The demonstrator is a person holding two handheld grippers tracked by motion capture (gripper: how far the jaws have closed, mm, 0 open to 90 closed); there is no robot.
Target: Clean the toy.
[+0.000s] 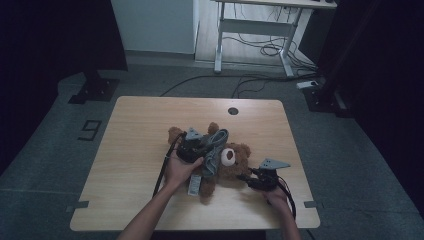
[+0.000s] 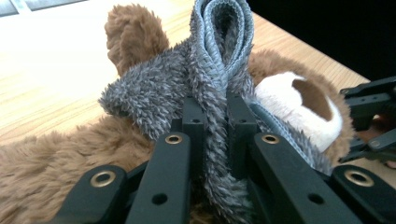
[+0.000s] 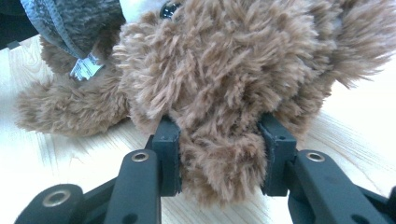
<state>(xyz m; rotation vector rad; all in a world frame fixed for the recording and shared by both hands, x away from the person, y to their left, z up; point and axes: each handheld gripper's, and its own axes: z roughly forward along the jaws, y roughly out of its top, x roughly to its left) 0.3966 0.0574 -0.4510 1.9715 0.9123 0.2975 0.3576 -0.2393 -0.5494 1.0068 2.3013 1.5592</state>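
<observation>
Brown plush bear (image 1: 235, 160) lies on the wooden counter (image 1: 140, 150), pinned at two ends.

Left gripper (image 2: 212, 123) has its fingers (image 2: 194, 121) clamped on the grey fleece scarf (image 2: 219, 56), whose loop runs up and away over the bear's body; right gripper (image 3: 219, 161) is closed on a furry limb at the toy's other side. Which limb is unclear; the bear's face is partly hidden.

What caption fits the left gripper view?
Left gripper shut on a grey scarf over a brown teddy.
</observation>
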